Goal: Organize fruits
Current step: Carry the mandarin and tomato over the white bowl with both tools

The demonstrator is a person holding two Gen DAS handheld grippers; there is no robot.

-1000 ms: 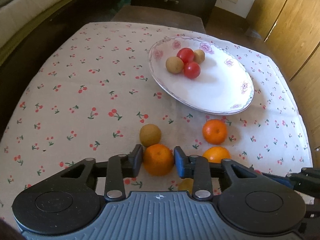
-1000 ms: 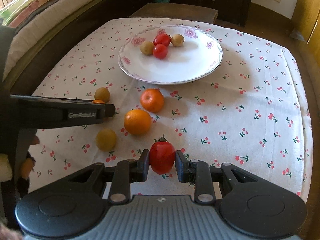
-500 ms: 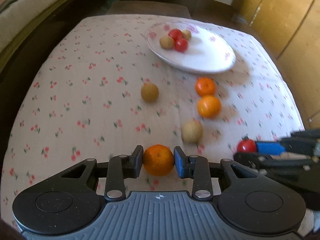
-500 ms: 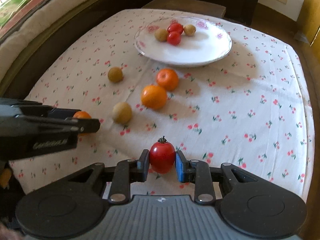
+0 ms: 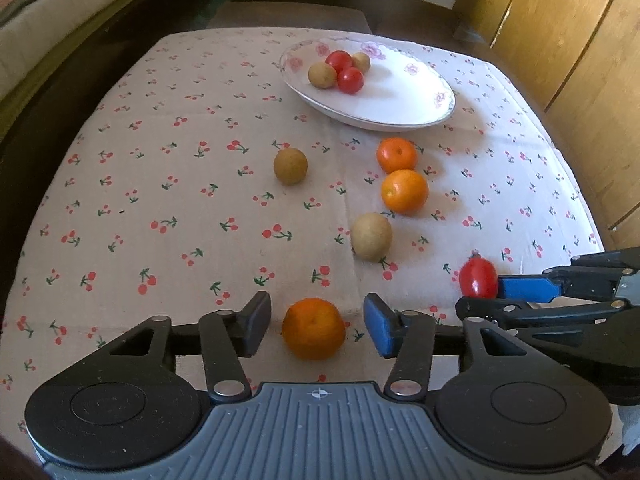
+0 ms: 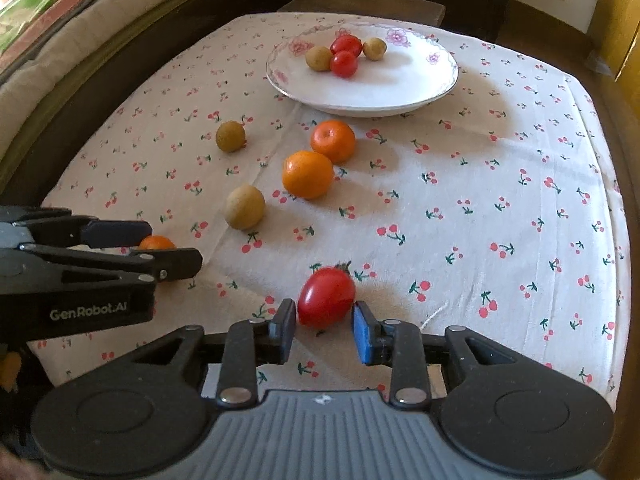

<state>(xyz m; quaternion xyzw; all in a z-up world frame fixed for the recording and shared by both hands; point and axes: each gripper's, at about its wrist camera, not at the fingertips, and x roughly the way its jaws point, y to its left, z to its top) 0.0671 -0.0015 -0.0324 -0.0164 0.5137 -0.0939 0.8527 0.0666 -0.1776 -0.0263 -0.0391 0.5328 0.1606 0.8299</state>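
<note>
Two claws are working low over the near edge of the tabletop, which is wearing a cherry-print cloth. My left claw is standing spread, its jaws clear on both sides of a mandarin that is sitting on the cloth between them. My right claw is also spread, and a red plum tomato is lying tilted between its jaws, touching or nearly touching the left one and apart from the blue pad on the right. I am seeing four more fruits lying loose on the cloth further out: two mandarins just beside each other, a pale brown round fruit near them, and a darker brown one off to the left. A floral-rimmed white plate is sitting at the far side, holding two small tomatoes and two brown round fruits bunched together at its far left part
</note>
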